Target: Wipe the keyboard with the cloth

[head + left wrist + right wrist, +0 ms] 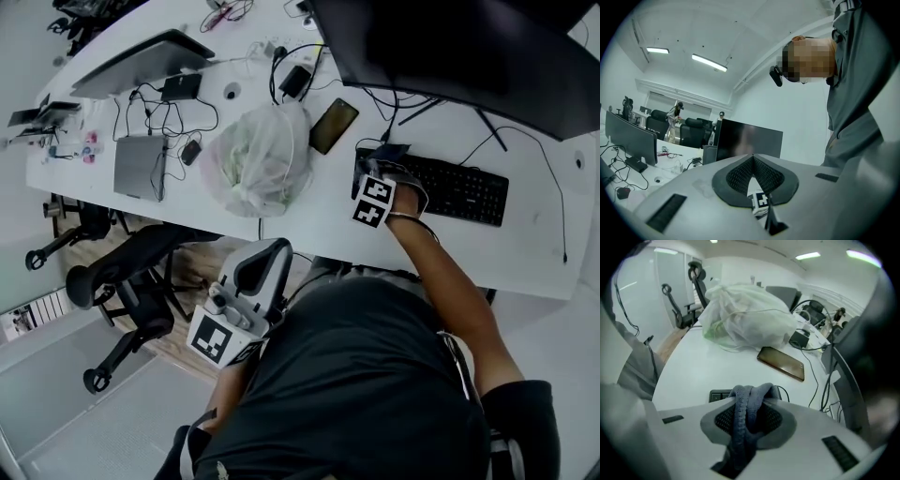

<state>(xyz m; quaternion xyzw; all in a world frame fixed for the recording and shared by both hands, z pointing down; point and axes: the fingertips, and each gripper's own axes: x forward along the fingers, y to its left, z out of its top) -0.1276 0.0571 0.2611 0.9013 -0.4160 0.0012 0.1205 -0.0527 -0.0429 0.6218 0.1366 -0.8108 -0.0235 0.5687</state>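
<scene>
At the keyboard's (459, 190) nine-o'clock end, my right gripper (750, 401) pinches the cloth (746, 420) (left gripper (753, 158) is pressed together).

left white-and-grey two-jaw gripper (265, 255) (752, 158) held low beside the torso, lower centre-left of the head view; jaws pressed together, nothing between them; right white-and-grey two-jaw gripper (379, 164) (750, 401) out at centre-right on an extended bare forearm (441, 272); jaws clamped on a bunched blue-grey cloth (740, 427)
</scene>
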